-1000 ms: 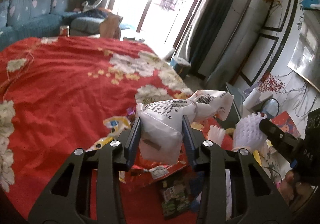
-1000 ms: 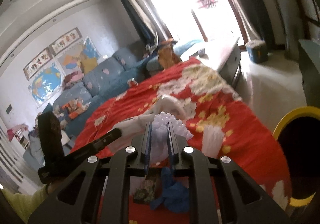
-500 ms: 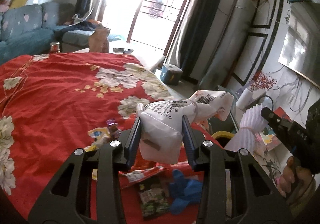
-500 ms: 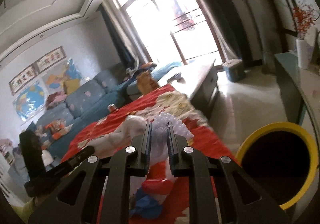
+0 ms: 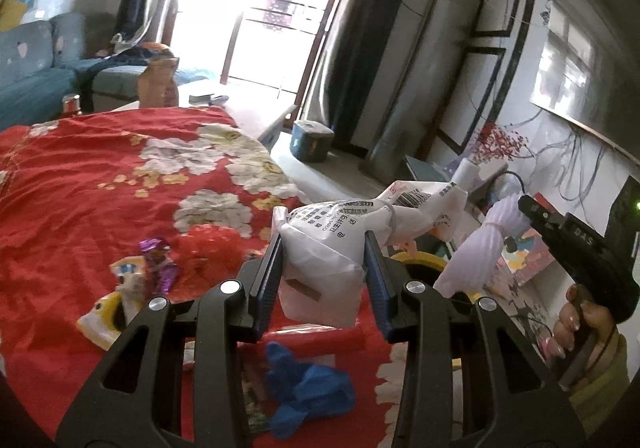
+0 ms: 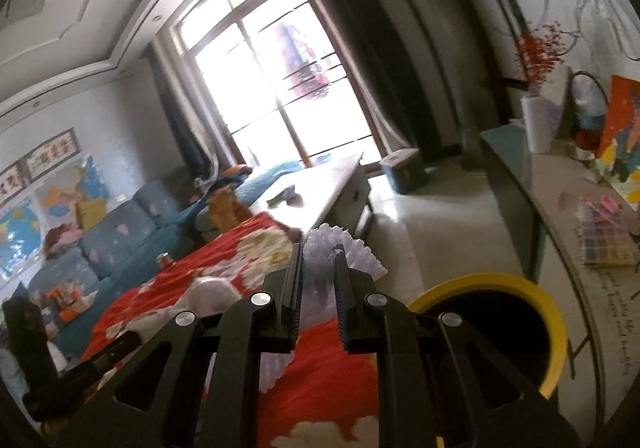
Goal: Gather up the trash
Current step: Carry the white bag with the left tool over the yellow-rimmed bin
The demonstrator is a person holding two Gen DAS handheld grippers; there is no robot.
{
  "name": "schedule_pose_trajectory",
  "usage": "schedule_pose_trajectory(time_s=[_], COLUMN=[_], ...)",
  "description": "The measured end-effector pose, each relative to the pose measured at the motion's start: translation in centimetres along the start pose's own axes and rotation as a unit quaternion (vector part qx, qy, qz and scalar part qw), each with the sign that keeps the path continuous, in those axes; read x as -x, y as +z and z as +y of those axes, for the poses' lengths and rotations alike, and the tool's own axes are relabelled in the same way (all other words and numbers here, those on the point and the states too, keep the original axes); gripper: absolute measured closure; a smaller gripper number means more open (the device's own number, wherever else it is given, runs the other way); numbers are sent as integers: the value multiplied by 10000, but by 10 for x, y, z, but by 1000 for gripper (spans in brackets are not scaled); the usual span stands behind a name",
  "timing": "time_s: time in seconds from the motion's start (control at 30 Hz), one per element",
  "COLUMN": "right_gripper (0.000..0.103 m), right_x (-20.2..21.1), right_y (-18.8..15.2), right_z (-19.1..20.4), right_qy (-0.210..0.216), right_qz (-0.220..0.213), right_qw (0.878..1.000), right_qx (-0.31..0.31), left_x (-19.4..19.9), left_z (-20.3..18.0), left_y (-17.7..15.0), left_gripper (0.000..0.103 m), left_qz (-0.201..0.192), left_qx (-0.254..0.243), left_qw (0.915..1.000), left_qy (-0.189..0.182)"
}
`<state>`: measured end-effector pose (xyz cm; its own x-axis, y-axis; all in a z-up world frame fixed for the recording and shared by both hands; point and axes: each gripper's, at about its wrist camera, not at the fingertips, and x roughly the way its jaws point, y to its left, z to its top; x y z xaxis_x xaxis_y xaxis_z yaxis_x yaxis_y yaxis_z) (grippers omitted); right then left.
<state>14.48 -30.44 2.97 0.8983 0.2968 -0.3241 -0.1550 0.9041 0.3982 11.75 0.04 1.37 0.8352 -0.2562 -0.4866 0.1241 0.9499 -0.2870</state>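
Above the red flowered cloth (image 5: 92, 184), the left gripper (image 5: 324, 248) is clamped on a white printed bag (image 5: 332, 244), whose long axis runs up and right toward the yellow-rimmed bin (image 6: 516, 288). Beside it, the right gripper (image 6: 318, 252) pinches a white frilled wrapper (image 6: 344, 248), tail hanging down. Wrappers (image 5: 132, 284) and a blue glove (image 5: 308, 388) lie on the cloth; beyond stand a sofa (image 5: 32, 84) and bright window (image 6: 272, 88).
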Motion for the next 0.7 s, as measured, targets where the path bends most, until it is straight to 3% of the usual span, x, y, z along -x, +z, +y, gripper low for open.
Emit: schedule_pose_trajectory(time_s=[0.7], right_gripper=[89], right_x=[0], right_y=[-6], right_z=[-105], right_qy=[-1279], right_qz=[-71], right_qw=[9909], right_qx=[-424], left_x=[-60], left_z=[-87], left_y=[-23], left_gripper=[71], left_qz=[595], left_qx=[-800], left_qw=[9941], left_qy=[-420])
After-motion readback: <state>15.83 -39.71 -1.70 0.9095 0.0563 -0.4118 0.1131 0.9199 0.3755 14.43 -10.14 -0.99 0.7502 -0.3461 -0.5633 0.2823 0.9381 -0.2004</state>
